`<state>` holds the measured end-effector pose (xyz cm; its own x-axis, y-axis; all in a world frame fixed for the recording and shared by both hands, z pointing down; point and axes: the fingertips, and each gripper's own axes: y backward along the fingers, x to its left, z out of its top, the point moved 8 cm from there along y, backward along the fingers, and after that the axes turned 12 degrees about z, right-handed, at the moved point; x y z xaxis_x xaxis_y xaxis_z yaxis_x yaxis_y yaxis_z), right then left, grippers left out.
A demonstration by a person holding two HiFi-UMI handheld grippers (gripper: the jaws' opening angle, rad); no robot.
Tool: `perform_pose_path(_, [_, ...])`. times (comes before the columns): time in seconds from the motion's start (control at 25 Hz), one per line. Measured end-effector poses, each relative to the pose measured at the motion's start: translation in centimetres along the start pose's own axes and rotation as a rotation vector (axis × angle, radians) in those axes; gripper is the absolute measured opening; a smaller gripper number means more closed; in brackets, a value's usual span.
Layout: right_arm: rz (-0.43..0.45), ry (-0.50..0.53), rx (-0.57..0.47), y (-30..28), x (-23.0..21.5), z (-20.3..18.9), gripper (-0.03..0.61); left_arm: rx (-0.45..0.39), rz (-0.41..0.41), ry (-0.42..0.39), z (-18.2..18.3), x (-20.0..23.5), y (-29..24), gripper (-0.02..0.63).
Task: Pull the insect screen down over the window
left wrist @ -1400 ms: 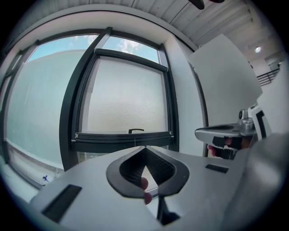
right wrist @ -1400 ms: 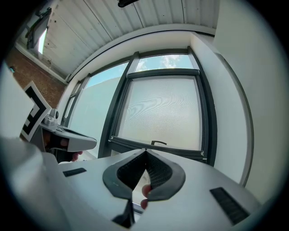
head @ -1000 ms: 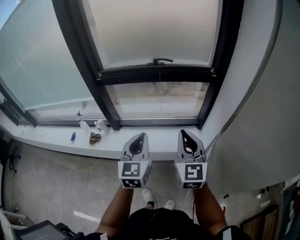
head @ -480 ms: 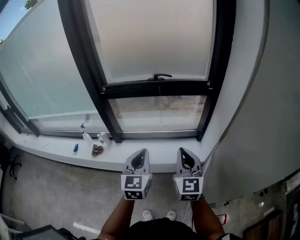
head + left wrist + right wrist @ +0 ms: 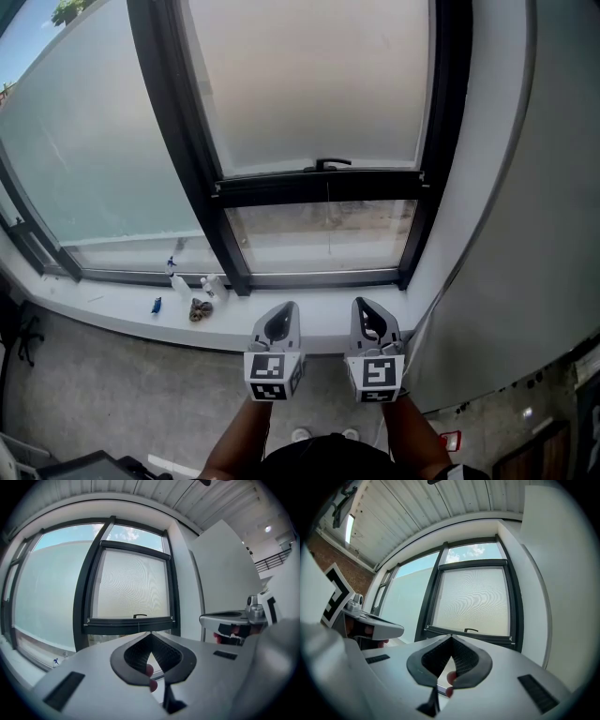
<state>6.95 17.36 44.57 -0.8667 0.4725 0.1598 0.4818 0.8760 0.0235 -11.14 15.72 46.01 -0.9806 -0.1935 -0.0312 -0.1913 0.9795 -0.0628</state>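
A grey mesh insect screen (image 5: 309, 84) covers most of the black-framed window (image 5: 436, 141). Its dark bottom bar (image 5: 319, 186) carries a small handle (image 5: 326, 164) and a thin pull cord (image 5: 327, 214). Below the bar, a strip of bare glass (image 5: 319, 234) shows. The screen also appears in the left gripper view (image 5: 132, 583) and the right gripper view (image 5: 473, 599). My left gripper (image 5: 282, 311) and right gripper (image 5: 366, 307) are both shut and hold nothing. They hang side by side over the white sill (image 5: 323, 319), well below the bar.
On the sill to the left stand small spray bottles (image 5: 178, 281) and a brownish clump (image 5: 198, 309). A wide fixed pane (image 5: 84, 159) lies left of the window, a white wall (image 5: 525, 216) to the right. Below me is grey floor (image 5: 122, 394).
The head view has tilted up, so the window and sill sit lower in the picture. Both grippers stay side by side and shut. The screen bar has not moved in its frame.
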Motion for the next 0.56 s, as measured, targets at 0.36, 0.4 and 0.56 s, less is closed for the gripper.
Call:
perform_pose_path(0.36, [-0.016,0.015,0.014,-0.6,0.3,-0.7,0.002,-0.006,0.000,0.009,-0.2,0.5,0.0,0.003])
perform_pose_path(0.4, [-0.021,0.021,0.014,-0.6,0.1,-0.9,0.002,-0.002,0.000,0.010,-0.3,0.6,-0.1,0.003])
perform_pose_path(0.56, [-0.025,0.026,0.015,-0.7,0.0,-1.0,0.002,0.009,0.003,0.018,-0.6,0.9,-0.1,0.003])
